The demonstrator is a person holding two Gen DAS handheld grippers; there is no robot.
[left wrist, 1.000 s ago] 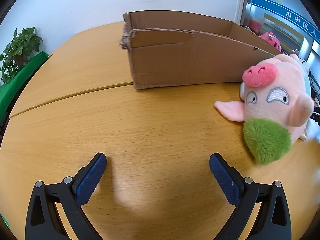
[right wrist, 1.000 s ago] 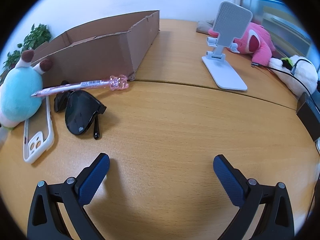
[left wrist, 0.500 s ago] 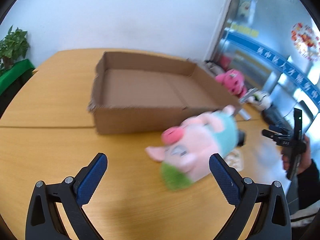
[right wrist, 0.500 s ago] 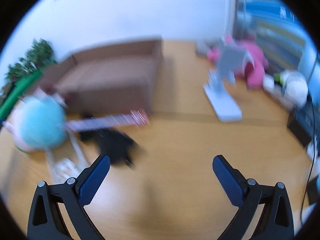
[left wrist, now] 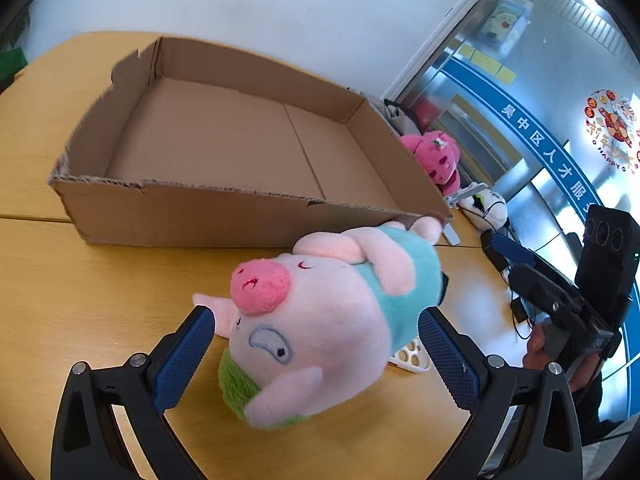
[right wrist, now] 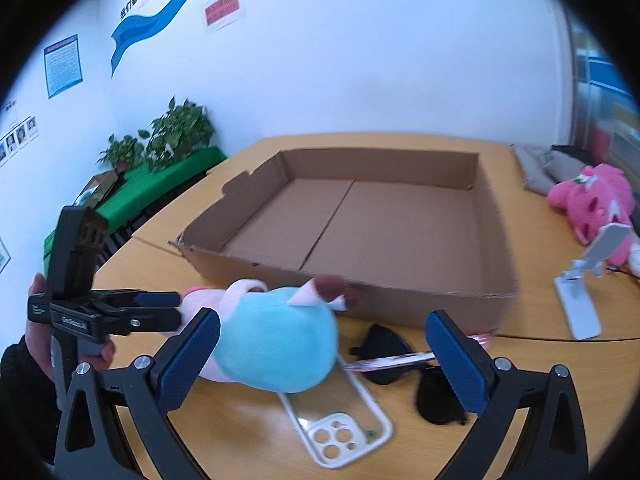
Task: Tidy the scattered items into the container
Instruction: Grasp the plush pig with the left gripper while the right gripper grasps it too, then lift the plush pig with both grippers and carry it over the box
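A pink plush pig point(left wrist: 320, 320) in a teal shirt lies on the wooden table in front of an open, empty cardboard box point(left wrist: 224, 148). My left gripper point(left wrist: 316, 356) is open with its jaws on either side of the pig's head. My right gripper point(right wrist: 322, 360) is open above the pig's teal back point(right wrist: 276, 344), a clear phone case point(right wrist: 340, 424), black sunglasses point(right wrist: 404, 376) and a pink pen point(right wrist: 392, 360). The box also shows in the right wrist view point(right wrist: 392, 220). The left gripper shows in the right wrist view point(right wrist: 120, 312), and the right gripper in the left wrist view point(left wrist: 540, 276).
A pink plush toy point(right wrist: 592, 204) and a white phone stand point(right wrist: 588, 280) sit at the table's right side. Potted plants on a green shelf point(right wrist: 160, 148) stand beyond the table's far left. A white plush toy and cables point(left wrist: 484, 208) lie behind the box.
Both grippers rose and swung toward the box. The left moved over the pig, now between its open jaws. The right turned left and now looks down on the pig, case and sunglasses.
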